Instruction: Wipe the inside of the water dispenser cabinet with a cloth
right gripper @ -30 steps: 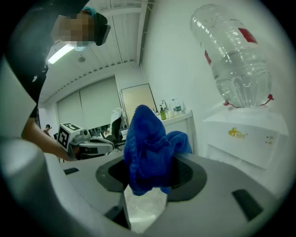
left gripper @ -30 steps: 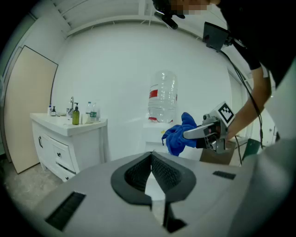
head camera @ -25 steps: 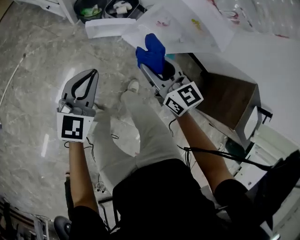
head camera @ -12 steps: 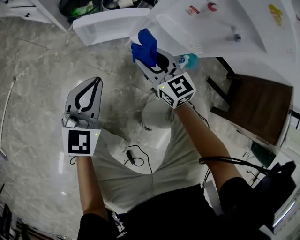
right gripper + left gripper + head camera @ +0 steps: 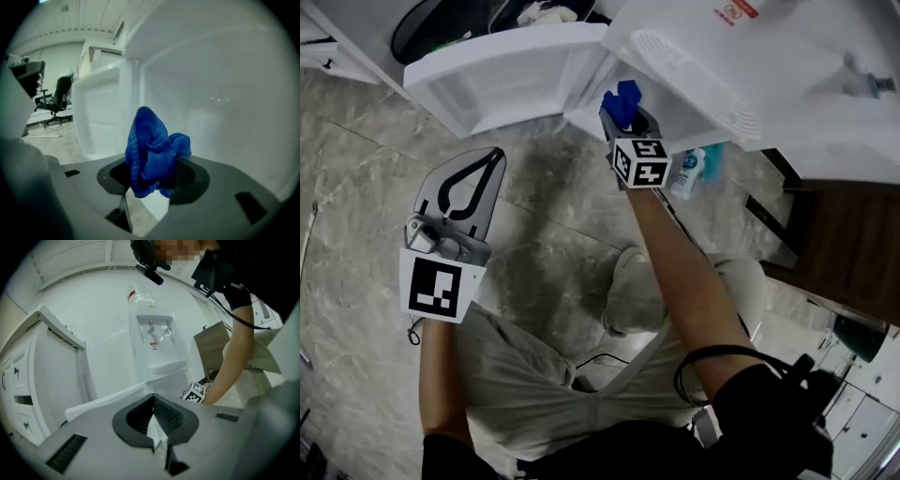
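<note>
The right gripper (image 5: 151, 177) has its jaws clamped on a bunched blue cloth (image 5: 149, 147). Most of the cloth stands up past the jaw tips in a loose wad. In the right gripper view it sits at the mouth of the white cabinet (image 5: 215, 98), whose bare inner walls fill the right half of the frame. The open cabinet door (image 5: 502, 75) lies toward the upper left of the head view. The left gripper (image 5: 491, 159) has its jaws pressed together on nothing. It hangs over the marble floor (image 5: 356, 178) at the left of that view, well apart from the door, and faces the water dispenser (image 5: 157, 345). The wiping looks about to begin. Only a small fold seems pinched, so a stroke dragged across a wall or the opening's edge could pull the cloth free. If the wad folds back, the hard jaw tips may scrape the plastic instead. Nothing steadies the door, so it might swing in against the right forearm. A small bottle (image 5: 689, 172) just beside that arm could be knocked.
</note>
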`<control>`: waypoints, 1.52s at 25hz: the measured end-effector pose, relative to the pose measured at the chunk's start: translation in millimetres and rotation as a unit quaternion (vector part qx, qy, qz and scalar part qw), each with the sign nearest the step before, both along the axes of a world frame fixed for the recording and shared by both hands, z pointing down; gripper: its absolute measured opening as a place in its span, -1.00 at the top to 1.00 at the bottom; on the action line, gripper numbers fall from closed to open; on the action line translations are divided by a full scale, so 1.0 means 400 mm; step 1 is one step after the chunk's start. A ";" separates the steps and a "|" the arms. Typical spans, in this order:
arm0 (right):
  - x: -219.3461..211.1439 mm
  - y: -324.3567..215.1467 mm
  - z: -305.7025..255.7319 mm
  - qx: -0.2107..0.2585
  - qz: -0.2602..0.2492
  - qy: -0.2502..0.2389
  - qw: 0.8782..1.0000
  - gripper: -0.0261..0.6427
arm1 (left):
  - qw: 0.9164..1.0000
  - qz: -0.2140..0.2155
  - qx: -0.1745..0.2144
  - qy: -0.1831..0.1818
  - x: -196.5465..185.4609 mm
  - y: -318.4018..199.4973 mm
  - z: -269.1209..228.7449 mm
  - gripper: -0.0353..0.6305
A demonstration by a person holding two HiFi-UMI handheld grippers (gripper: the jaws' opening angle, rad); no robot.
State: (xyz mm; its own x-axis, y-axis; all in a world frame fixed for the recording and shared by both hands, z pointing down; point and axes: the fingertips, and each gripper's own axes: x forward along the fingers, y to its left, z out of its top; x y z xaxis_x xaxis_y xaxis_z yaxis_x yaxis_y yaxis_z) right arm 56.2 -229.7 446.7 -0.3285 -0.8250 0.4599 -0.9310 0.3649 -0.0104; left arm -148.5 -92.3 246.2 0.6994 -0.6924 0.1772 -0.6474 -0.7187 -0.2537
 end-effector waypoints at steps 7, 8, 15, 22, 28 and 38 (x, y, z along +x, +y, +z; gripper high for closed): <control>0.039 -0.071 0.054 0.047 0.011 0.042 0.998 0.38 | 0.994 -0.025 -0.048 0.091 0.035 -0.069 0.140 0.87; 0.034 -0.076 0.057 0.051 0.009 0.039 0.998 0.38 | 0.992 -0.031 -0.052 0.109 0.034 -0.084 0.147 0.87; 0.037 -0.105 0.139 0.037 0.017 0.052 0.998 0.38 | 0.984 -0.034 -0.108 0.139 0.032 -0.128 0.181 0.87; 0.033 -0.188 0.229 -0.006 -0.101 0.268 0.958 0.38 | 0.991 -0.048 -0.083 0.097 0.148 -0.204 0.226 0.87; 0.024 -0.254 0.283 -0.023 -0.172 0.323 0.930 0.38 | 0.995 0.027 -0.074 0.058 0.252 -0.221 0.221 0.87; 0.052 -0.314 0.279 -0.014 -0.146 0.335 0.931 0.38 | 0.995 0.020 -0.082 0.058 0.225 -0.229 0.262 0.87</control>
